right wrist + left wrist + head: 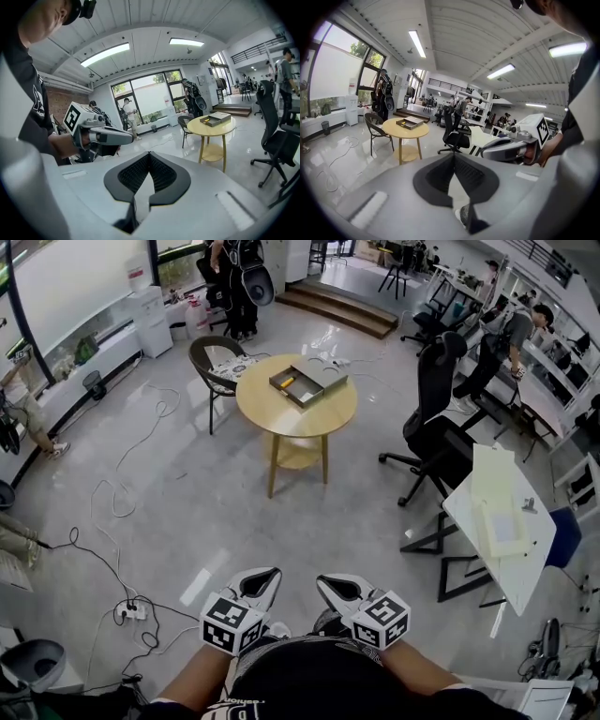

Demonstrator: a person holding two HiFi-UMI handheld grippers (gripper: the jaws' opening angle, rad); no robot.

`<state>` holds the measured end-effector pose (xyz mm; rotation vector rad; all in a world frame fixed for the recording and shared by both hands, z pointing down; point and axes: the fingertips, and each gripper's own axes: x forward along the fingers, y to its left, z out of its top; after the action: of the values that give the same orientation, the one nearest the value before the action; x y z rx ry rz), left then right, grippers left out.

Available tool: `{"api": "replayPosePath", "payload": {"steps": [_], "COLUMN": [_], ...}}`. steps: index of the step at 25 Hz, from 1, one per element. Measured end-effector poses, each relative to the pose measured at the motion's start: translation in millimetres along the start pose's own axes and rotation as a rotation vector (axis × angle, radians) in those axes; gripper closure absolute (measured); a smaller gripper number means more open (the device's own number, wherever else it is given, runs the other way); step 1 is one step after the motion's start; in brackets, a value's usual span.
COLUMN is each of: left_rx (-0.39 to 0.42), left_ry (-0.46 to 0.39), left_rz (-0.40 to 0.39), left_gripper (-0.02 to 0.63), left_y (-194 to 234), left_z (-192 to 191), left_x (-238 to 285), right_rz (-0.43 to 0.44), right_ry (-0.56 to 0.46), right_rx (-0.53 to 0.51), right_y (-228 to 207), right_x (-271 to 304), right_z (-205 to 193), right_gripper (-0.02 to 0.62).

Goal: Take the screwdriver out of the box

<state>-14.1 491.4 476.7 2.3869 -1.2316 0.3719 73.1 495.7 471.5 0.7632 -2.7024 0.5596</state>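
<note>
An open grey box [307, 382] lies on a round yellow table [281, 416] far ahead across the floor. A yellow-handled screwdriver [286, 382] lies inside it at its left end. My left gripper [261, 579] and right gripper [336, 585] are held close to my body, side by side, far from the table. Both are shut with nothing between the jaws. The left gripper view shows the box [409, 123] small on the table [413, 132]. In the right gripper view the box [215, 119] and the screwdriver [206, 120] sit far off.
A wicker chair [217, 362] stands behind the table on its left, a black office chair [439, 423] to its right. A white desk [502, 521] lies at the right. Cables and a power strip [131, 611] trail over the floor at left. People stand at the room's edges.
</note>
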Motion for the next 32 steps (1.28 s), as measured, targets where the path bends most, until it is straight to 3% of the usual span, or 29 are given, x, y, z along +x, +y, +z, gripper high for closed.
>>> {"api": "replayPosePath", "payload": {"steps": [10,17,25,32], "left_rx": [-0.052,-0.047,-0.029,-0.032], "left_ry": [0.007,0.036,0.007,0.003], "left_rz": [0.000,-0.004,0.013,0.076], "left_gripper": [0.548,0.548,0.548,0.548], "left_y": [24,42,89,130], "left_z": [-2,9,79,126], "left_x": [9,45,110,167], "right_rz": [-0.010,-0.029,-0.011,0.048], "right_ry": [0.003,-0.015,-0.059,-0.052], "right_rx": [0.050,0.101,0.088,0.065], "right_y": [-12,-60,-137,-211], "right_x": [22,46,87,121], "right_z": [3,17,78,125], "right_gripper": [0.595,0.595,0.595,0.595]}}
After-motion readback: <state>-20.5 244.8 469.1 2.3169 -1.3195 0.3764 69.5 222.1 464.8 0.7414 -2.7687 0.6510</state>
